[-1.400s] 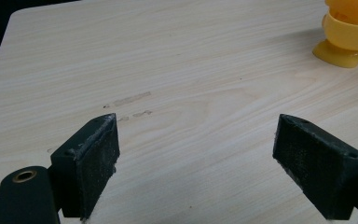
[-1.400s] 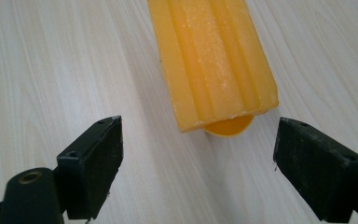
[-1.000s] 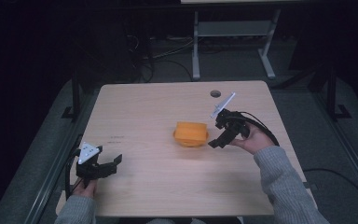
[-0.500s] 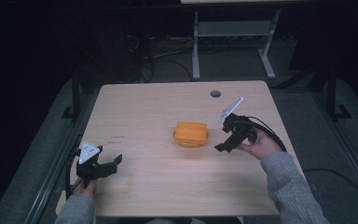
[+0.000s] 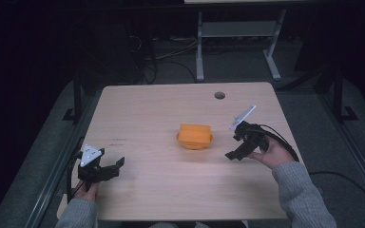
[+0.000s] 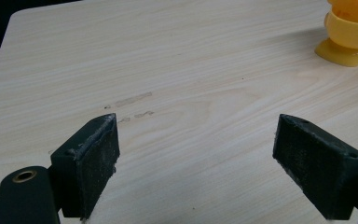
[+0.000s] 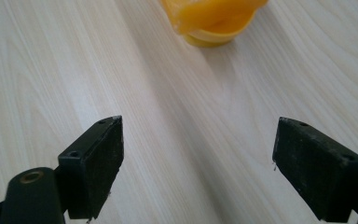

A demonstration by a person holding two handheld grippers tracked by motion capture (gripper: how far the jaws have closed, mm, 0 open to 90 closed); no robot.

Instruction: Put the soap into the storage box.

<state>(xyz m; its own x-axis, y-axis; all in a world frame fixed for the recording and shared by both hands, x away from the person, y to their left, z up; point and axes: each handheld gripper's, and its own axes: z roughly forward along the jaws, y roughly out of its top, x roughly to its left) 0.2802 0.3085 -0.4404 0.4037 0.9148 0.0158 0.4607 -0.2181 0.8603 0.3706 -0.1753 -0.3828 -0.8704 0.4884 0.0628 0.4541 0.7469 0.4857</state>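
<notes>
Orange obj [image 5: 195, 136] sitting mid-frame, just left of right gripper [image 5: 238, 147], the nearer one; left gripper [image 5: 105, 170] idling lower left. Both released, holding nothing.

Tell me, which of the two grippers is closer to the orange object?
The right gripper: it sits just beside the orange object, while the left gripper is at the table's near left corner.

room dark | grey floor [image 5: 323, 118] | pale wooden table [image 5: 147, 109] | metal frame [image 5: 237, 33] behind
</notes>
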